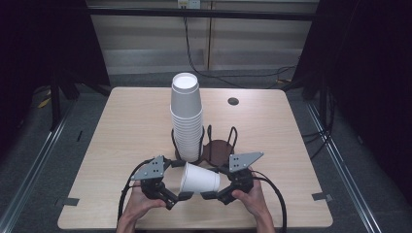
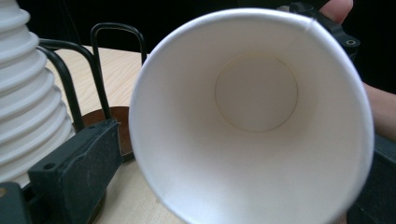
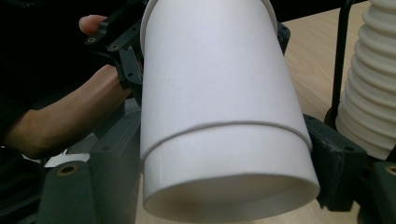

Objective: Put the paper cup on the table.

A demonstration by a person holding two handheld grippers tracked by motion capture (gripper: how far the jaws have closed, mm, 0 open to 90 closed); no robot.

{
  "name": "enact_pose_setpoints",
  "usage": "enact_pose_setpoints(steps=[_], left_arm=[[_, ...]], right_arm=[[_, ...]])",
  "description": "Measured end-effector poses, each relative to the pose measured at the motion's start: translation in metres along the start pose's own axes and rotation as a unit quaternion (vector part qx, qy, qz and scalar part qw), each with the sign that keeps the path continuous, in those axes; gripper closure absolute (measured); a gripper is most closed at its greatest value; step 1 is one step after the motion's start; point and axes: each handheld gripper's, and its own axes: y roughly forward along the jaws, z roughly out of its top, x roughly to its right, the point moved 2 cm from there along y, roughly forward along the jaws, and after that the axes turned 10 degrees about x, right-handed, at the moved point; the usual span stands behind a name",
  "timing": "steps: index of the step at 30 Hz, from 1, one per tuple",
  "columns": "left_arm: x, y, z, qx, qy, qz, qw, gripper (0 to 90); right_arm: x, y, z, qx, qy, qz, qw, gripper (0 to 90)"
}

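The white paper cup (image 1: 199,178) lies on its side in the air between both sets of fingers, just above the table (image 1: 121,131). The left gripper (image 1: 180,196) pinches it near the rim, the right gripper (image 1: 208,195) near the base. It looks light, thin-walled and easily crushed, so a gentle squeeze near the stiffer rolled rim or base suits best. Behind the fingers stands the stack of paper cups (image 1: 186,116) in a wire holder (image 1: 218,145).
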Motion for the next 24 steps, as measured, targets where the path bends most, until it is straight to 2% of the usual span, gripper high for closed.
enact_pose_setpoints(steps=[1,2,3,10,14,17,24], left_arm=[[0.0,0.0,0.0,0.0,-0.001,-0.005,1.0,4.9],[-0.001,0.0,0.001,0.003,-0.005,-0.013,0.9999,5.4],[-0.001,0.0,0.001,0.003,-0.005,-0.013,0.9999,5.7],[-0.004,0.003,0.003,0.013,-0.012,-0.016,0.9997,5.5],[-0.005,0.004,0.003,0.022,-0.019,-0.028,0.9992,5.4],[-0.005,0.006,0.002,0.022,-0.024,-0.034,0.9989,5.4],[-0.004,0.01,0.002,0.018,-0.025,-0.034,0.999,5.4]], right_arm=[[0.0,0.0,0.0,0.0,0.0,-0.001,1.0,22.4],[0.001,0.001,0.0,0.0,-0.002,-0.003,1.0,22.4],[0.001,0.001,0.0,0.0,-0.002,-0.003,1.0,22.4],[0.002,0.002,-0.001,-0.005,-0.004,-0.005,1.0,22.5],[0.002,0.002,-0.001,-0.004,-0.005,-0.003,1.0,22.5],[0.001,0.002,-0.002,-0.004,-0.005,0.0,1.0,22.5],[0.001,0.001,-0.004,-0.006,-0.005,-0.002,1.0,22.5]])
